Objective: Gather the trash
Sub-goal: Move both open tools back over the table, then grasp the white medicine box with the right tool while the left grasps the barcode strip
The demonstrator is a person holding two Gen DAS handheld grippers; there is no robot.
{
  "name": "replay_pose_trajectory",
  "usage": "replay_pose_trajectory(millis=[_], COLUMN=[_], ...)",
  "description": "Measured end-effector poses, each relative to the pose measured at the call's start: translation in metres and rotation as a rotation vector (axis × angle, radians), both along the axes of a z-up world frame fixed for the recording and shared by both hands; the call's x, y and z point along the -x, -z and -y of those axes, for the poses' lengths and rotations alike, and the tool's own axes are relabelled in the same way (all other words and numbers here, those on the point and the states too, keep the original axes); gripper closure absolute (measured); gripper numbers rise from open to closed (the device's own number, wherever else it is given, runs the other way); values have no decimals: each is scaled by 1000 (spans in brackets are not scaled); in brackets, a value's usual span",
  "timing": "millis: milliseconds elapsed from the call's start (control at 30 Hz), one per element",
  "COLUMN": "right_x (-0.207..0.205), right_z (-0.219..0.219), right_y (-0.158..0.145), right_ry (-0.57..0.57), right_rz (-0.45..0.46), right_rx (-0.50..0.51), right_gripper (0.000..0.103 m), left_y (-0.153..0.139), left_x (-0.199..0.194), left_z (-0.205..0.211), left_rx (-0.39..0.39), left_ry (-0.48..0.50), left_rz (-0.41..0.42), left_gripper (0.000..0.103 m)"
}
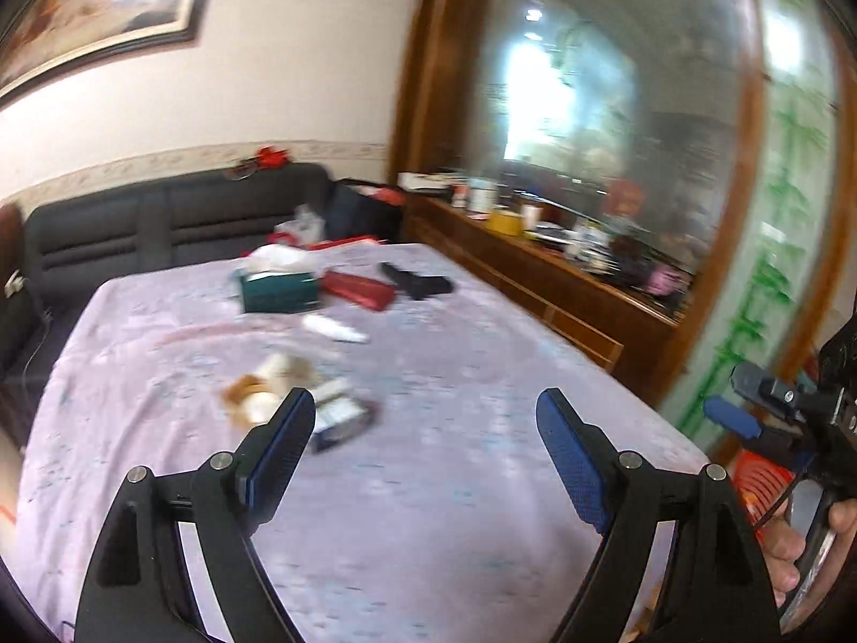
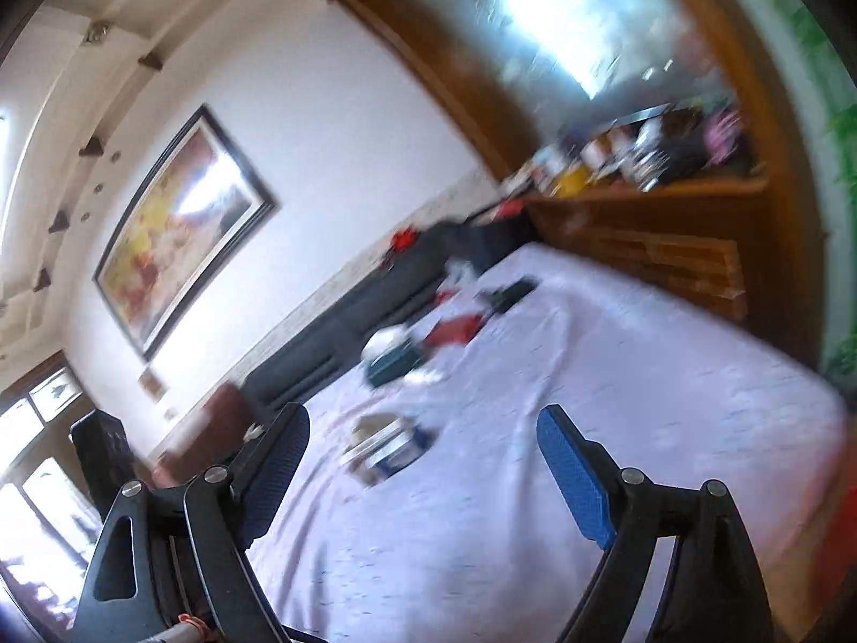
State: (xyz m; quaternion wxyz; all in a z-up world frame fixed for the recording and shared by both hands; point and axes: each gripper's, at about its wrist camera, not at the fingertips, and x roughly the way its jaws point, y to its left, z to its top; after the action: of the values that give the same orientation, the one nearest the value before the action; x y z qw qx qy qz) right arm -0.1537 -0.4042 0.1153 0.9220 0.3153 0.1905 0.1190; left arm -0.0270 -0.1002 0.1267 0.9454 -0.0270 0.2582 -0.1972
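Note:
A table under a lilac cloth (image 1: 455,375) carries scattered litter. Near its front left lie a crumpled brown-and-white wrapper or cup (image 1: 262,388) and a small blue-and-white carton (image 1: 340,418). Farther back are a white tube (image 1: 335,328), a red packet (image 1: 360,289) and a black item (image 1: 420,281). My left gripper (image 1: 426,423) is open and empty above the table's front, the carton just past its left finger. My right gripper (image 2: 423,434) is open and empty, tilted; it also shows at the right edge of the left wrist view (image 1: 750,412). The carton (image 2: 388,447) lies ahead of it.
A green tissue box (image 1: 278,289) stands at the back of the table. A dark sofa (image 1: 160,219) runs behind it. A wooden sideboard (image 1: 562,278) with clutter and a large mirror lines the right side. A red-orange object (image 1: 760,487) sits low beside the table's right corner.

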Motion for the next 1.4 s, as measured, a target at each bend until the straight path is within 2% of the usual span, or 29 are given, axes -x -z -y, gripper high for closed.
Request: replay_pose_trajectory(millis=[133,367,467,567,667,767,867,1033,1133,1267,1333,1400], right_x=[-55,-156,-202,-239,-266,-288,-305,-324,-333,-342,-343,-340], right_z=[-24,-74,-105,-132,-146,-156,-166,-183,-193,-213,-225,-229], right_y=[10,23,43,80,112,135,147,148,151,151,148,147], right_ry=[-87,-219,-260,-291,-301,-312,-307,-268,-227,-212,-199,-192], right_rz=[-49,-164,-254,-368,-450,-523,-582,-623,-666,-691,-675,-659], right_rx=[-33,-62,-47,-57,-80,-120,-97,-23,3,63,133,164], right_gripper=[13,16,21,30,34,39,46,46,46,37,32,40], left_y=[-1,6,19,36,54,65,66,65,63,62,63,65], left_x=[-30,-90,-118,-130,-137,-142,-141,-139,-139,-138,-139,-140], left_z=[-39,-72,-79,-82,-88,-95,-100,-112,-114,-116,-117,-118], left_rx=[16,34,32,50,87,117,124,160,144,150,149,149], left_ry=[-82,-223,-263,-264,-266,-273,-284,-308,-323,-319,-320,-322], left_rz=[-45,-99,-127,-147,-172,-214,-216,-216,-206,-204,-210,-217], left_gripper=[20,20,20,20,20,20,20,20,20,20,20,20])
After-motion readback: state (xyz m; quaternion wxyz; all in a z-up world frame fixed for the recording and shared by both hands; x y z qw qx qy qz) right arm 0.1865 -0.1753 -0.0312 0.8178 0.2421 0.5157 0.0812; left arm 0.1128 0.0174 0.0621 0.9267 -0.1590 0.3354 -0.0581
